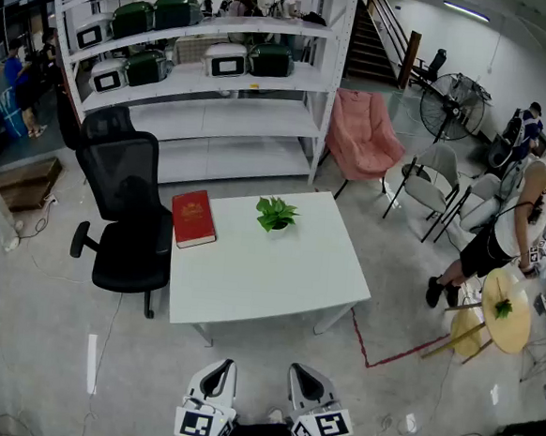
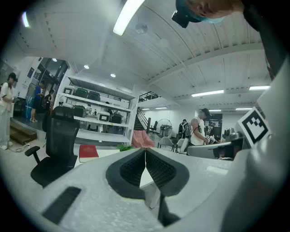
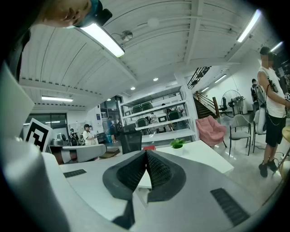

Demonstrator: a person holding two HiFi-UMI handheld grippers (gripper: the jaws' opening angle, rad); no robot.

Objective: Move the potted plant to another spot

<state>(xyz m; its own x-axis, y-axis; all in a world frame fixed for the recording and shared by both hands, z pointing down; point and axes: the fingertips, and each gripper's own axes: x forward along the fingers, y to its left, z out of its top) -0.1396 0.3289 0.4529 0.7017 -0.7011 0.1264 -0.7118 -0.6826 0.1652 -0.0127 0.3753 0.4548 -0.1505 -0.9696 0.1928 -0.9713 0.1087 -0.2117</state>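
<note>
My left hand-held gripper [image 1: 221, 366] and right hand-held gripper [image 1: 299, 371] clenched, empty, at 6 o'clock; potted plant [image 1: 275, 213] at 12 on worktop [image 1: 268, 278].

A large open workshop or test lab with a bare grey concrete floor [image 1: 38, 335]. A tall white metal shelving rack [image 1: 234, 120] holds rows of kitchen appliances [image 1: 176, 9]. A plain white table [image 1: 269, 268] stands mid-room beside a black office chair [image 1: 124, 201]. Red tape [image 1: 399, 354] marks the floor. A staircase [image 1: 366, 46], a big floor fan [image 1: 454, 104], ceiling strip lights [image 2: 127, 16] and people [image 1: 522, 218] standing about line the edges.
</note>
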